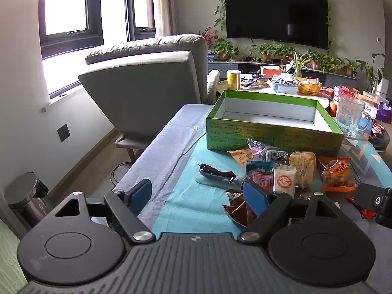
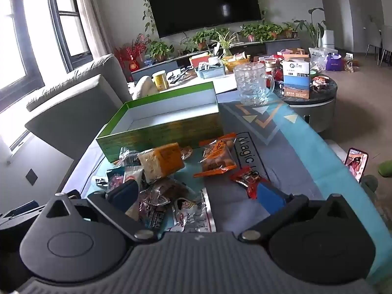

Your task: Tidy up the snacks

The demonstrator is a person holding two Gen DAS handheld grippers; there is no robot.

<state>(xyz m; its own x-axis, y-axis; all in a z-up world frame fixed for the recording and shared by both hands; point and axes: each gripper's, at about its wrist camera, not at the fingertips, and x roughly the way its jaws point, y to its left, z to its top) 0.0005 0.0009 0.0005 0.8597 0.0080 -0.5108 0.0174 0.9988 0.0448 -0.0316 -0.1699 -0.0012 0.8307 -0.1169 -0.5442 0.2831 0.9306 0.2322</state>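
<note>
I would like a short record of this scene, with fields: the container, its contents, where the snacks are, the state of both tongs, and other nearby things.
container: green box, lid off, on the table cloth
contents: none visible inside
snacks: loose pile in front of the box, among them an orange packet and a red packet
left tongs: open, holding nothing
right tongs: open, holding nothing, over the pile
nearby: glass mug beyond the box

Green box [image 1: 269, 134] upright, open, white inside, nothing in it, snack packets [image 2: 171, 171] heaped loosely on the cloth just before its near wall
</note>
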